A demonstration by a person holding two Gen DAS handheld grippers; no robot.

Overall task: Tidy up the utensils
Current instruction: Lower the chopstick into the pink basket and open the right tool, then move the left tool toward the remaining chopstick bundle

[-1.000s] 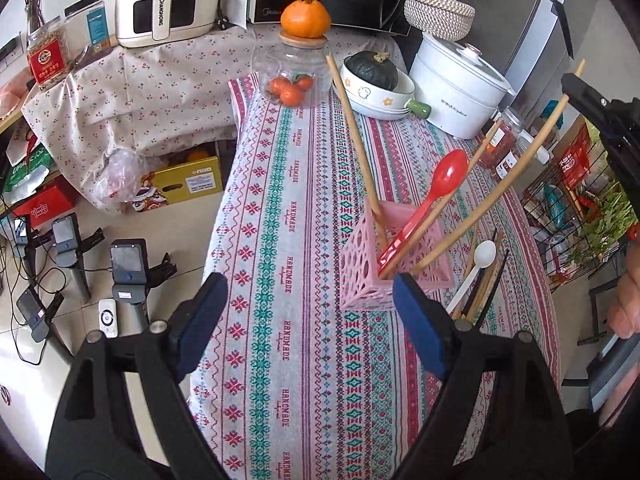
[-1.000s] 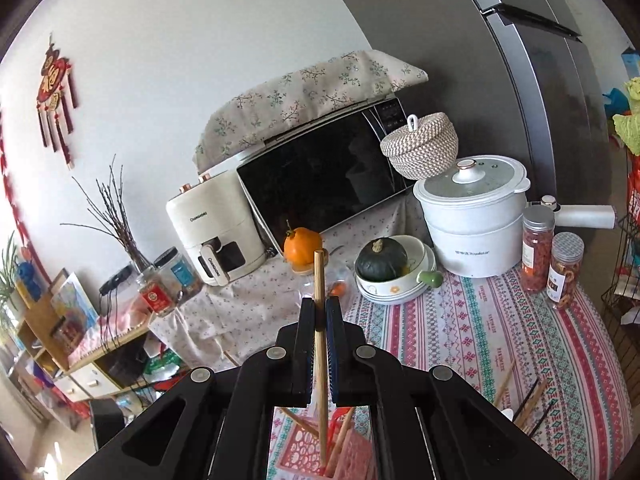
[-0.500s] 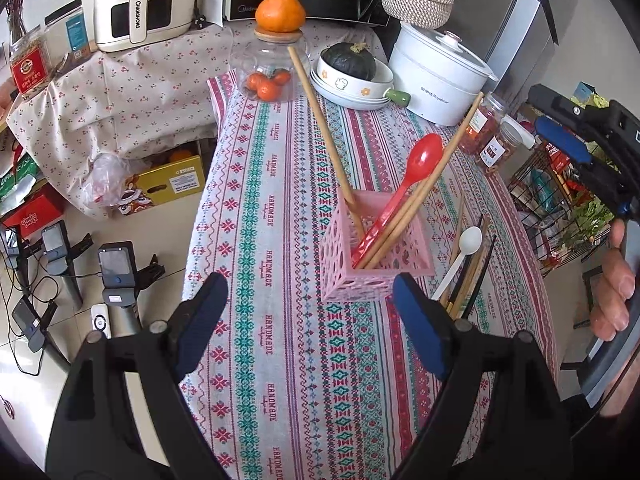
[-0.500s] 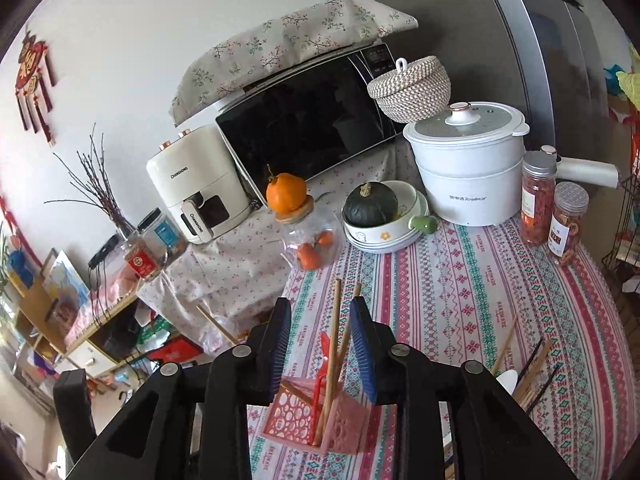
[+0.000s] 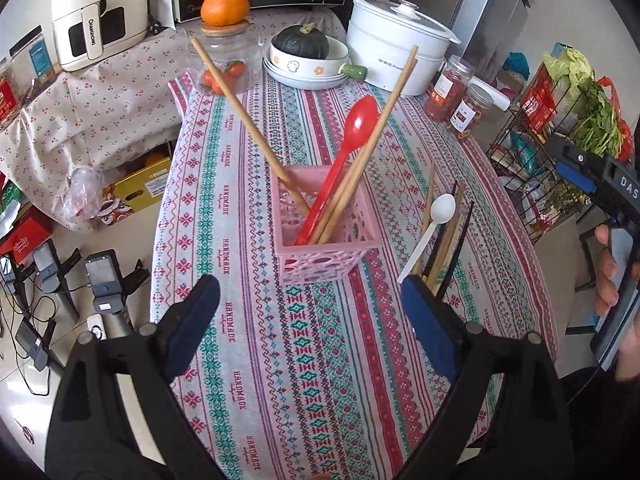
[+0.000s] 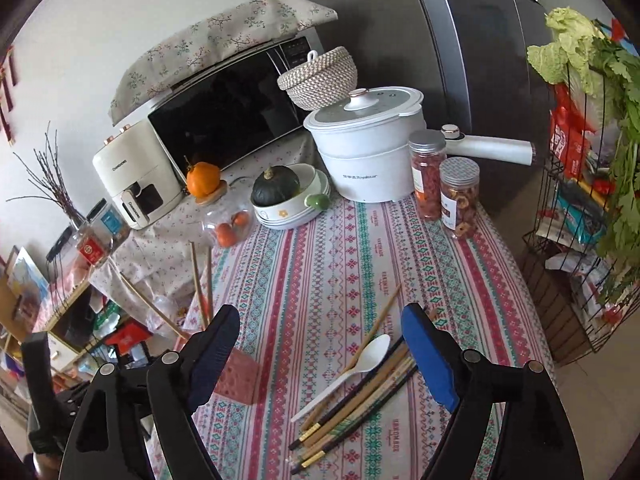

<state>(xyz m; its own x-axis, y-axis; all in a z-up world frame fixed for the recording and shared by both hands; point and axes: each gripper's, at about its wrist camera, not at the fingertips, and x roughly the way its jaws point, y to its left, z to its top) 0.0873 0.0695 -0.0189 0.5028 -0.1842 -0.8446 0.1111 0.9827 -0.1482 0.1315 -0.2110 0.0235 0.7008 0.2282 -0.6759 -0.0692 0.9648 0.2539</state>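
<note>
Left wrist: your left gripper is opening, empty, before the mid-table basket; right wrist: your right gripper, opening empty over chopsticks near the right edge, could scatter them.

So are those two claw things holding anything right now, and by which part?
Nothing is held. The left gripper and right gripper both have their jaws opening with nothing between them; the right one hangs over the white spoon and loose chopsticks.
</note>
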